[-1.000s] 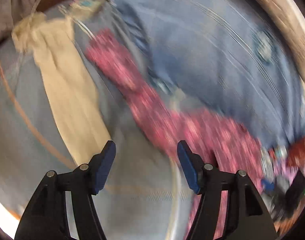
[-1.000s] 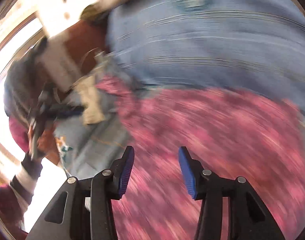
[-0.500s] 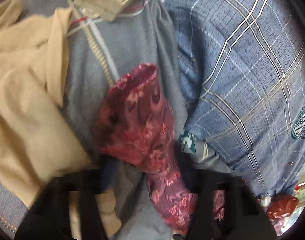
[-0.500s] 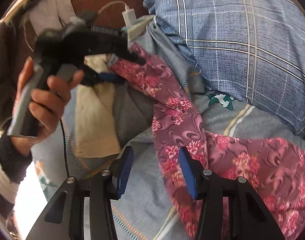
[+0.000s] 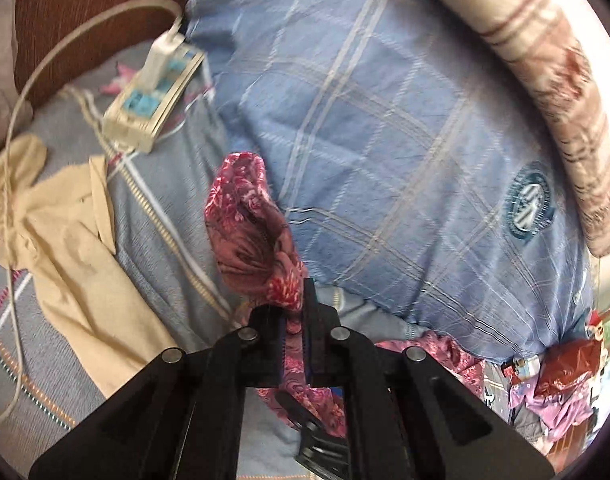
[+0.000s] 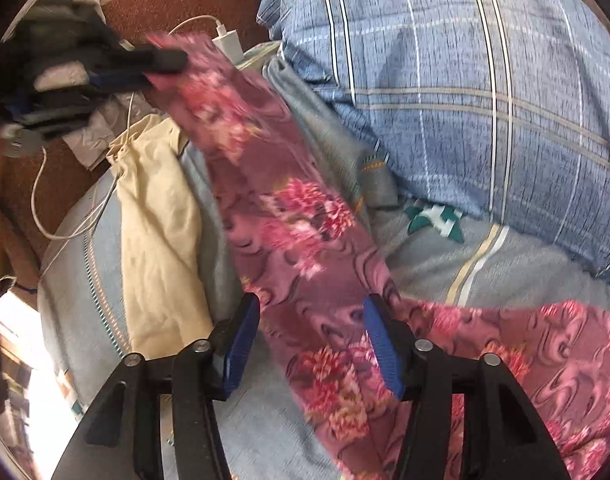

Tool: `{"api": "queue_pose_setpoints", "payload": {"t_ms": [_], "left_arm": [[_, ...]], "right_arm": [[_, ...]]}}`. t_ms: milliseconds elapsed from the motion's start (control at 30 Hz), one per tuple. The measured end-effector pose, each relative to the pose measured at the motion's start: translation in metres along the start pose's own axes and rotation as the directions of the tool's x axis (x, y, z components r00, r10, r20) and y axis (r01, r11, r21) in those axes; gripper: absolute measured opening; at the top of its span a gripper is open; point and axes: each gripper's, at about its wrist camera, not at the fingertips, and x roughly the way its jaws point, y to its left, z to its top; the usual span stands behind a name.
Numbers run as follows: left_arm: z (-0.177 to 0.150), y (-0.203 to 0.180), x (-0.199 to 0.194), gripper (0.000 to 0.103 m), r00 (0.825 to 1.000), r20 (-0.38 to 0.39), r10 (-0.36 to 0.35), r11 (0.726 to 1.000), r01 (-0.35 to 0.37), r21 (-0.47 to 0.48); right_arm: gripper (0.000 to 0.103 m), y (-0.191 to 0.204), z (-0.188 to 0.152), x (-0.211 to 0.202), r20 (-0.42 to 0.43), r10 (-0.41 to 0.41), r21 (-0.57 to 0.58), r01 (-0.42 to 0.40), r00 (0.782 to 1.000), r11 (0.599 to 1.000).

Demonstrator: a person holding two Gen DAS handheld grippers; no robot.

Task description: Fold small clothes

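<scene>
step: lift cloth end | left tongs (image 5: 295, 320) clenched on pink floral cloth (image 6: 305, 240) | right tongs (image 6: 311, 332) opening astride it, ungripped | you: keep it taut above the bed (image 6: 445, 264)

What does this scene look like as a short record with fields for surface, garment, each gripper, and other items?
surface: grey-blue bedsheet
garment: pink floral cloth, one end raised
left gripper: shut on the cloth's end
right gripper: jaws opening, cloth between the fingers, pads not pressing
other items: cream garment, blue plaid pillow, power strip
</scene>
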Motion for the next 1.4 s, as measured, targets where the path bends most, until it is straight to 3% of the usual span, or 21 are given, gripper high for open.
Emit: {"api": "queue_pose_setpoints", "payload": {"t_ms": [67,133,167,333,433,500,567,700,767,833,900,967,1000,1033,1100,1167,1233,1333,1367,1400], "left_arm": [[0.0,-0.014,-0.009,0.004,1.0,0.008,0.004,1.0,-0.004,0.022],[-0.003,-0.029,-0.02,0.004,1.0,0.013,0.002,0.999,-0.002,0.046],[-0.005,-0.037,-0.025,0.004,1.0,0.014,-0.004,0.998,0.003,0.06],[-0.033,-0.11,-0.039,0.004,0.998,0.02,-0.063,0.983,0.058,0.172],[-0.058,-0.17,-0.04,0.004,0.993,0.005,-0.116,0.957,0.111,0.267],[-0.08,-0.213,-0.032,0.004,0.988,-0.02,-0.153,0.931,0.151,0.331],[-0.102,-0.254,-0.017,0.004,0.98,-0.056,-0.193,0.905,0.2,0.375],[-0.163,-0.33,0.044,0.004,0.944,-0.215,-0.25,0.869,0.316,0.38],[-0.196,-0.357,0.082,0.004,0.925,-0.3,-0.235,0.862,0.341,0.375],[-0.237,-0.379,0.13,0.005,0.906,-0.385,-0.176,0.869,0.326,0.371],[-0.27,-0.385,0.172,0.005,0.873,-0.479,-0.092,0.892,0.286,0.35],[-0.3,-0.377,0.202,0.005,0.806,-0.591,-0.029,0.918,0.255,0.304],[-0.31,-0.369,0.207,0.006,0.781,-0.624,-0.019,0.927,0.248,0.282],[-0.316,-0.364,0.203,0.007,0.778,-0.627,-0.021,0.928,0.249,0.278],[-0.313,-0.348,0.181,0.015,0.782,-0.619,-0.076,0.924,0.288,0.25],[-0.301,-0.33,0.155,0.028,0.787,-0.601,-0.141,0.921,0.326,0.211],[-0.281,-0.306,0.121,0.053,0.824,-0.53,-0.2,0.918,0.346,0.191],[-0.25,-0.257,0.077,0.064,0.91,-0.371,-0.188,0.933,0.283,0.222],[-0.24,-0.24,0.068,0.064,0.928,-0.329,-0.174,0.942,0.254,0.219],[-0.228,-0.218,0.061,0.065,0.941,-0.297,-0.161,0.955,0.225,0.194]], "right_arm": [[0.055,0.001,0.003,-0.001,0.012,0.002,-0.005,-0.002,1.0,1.0],[0.026,0.001,0.006,-0.006,0.041,0.016,-0.008,-0.015,0.999,1.0],[0.0,0.0,0.005,-0.016,0.056,0.048,0.005,-0.049,0.997,0.999],[0.0,-0.02,-0.014,-0.073,0.169,0.12,0.091,-0.137,0.978,0.986],[0.005,-0.049,-0.043,-0.121,0.227,0.157,0.18,-0.2,0.961,0.963],[0.005,-0.074,-0.078,-0.16,0.252,0.137,0.211,-0.193,0.958,0.958],[0.005,-0.097,-0.11,-0.189,0.255,0.073,0.232,-0.134,0.964,0.963],[0.006,-0.17,-0.186,-0.245,0.196,-0.134,0.373,0.053,0.971,0.926],[0.006,-0.206,-0.219,-0.27,0.164,-0.216,0.461,0.118,0.963,0.879],[0.006,-0.238,-0.253,-0.297,0.146,-0.275,0.547,0.154,0.95,0.823],[0.006,-0.263,-0.28,-0.323,0.155,-0.293,0.616,0.14,0.943,0.775],[0.007,-0.277,-0.299,-0.345,0.179,-0.308,0.655,0.12,0.935,0.746],[0.01,-0.279,-0.305,-0.352,0.188,-0.311,0.663,0.113,0.932,0.74],[0.012,-0.282,-0.308,-0.358,0.199,-0.314,0.671,0.104,0.928,0.734],[0.028,-0.288,-0.311,-0.366,0.226,-0.316,0.683,0.082,0.921,0.725],[0.03,-0.291,-0.306,-0.365,0.25,-0.297,0.688,0.047,0.921,0.724],[0.03,-0.291,-0.295,-0.36,0.277,-0.263,0.681,0.005,0.924,0.733],[0.039,-0.292,-0.271,-0.348,0.321,-0.205,0.664,-0.065,0.925,0.745],[0.049,-0.292,-0.263,-0.341,0.317,-0.194,0.667,-0.073,0.928,0.742],[0.05,-0.29,-0.256,-0.332,0.299,-0.191,0.673,-0.065,0.935,0.737]]}}
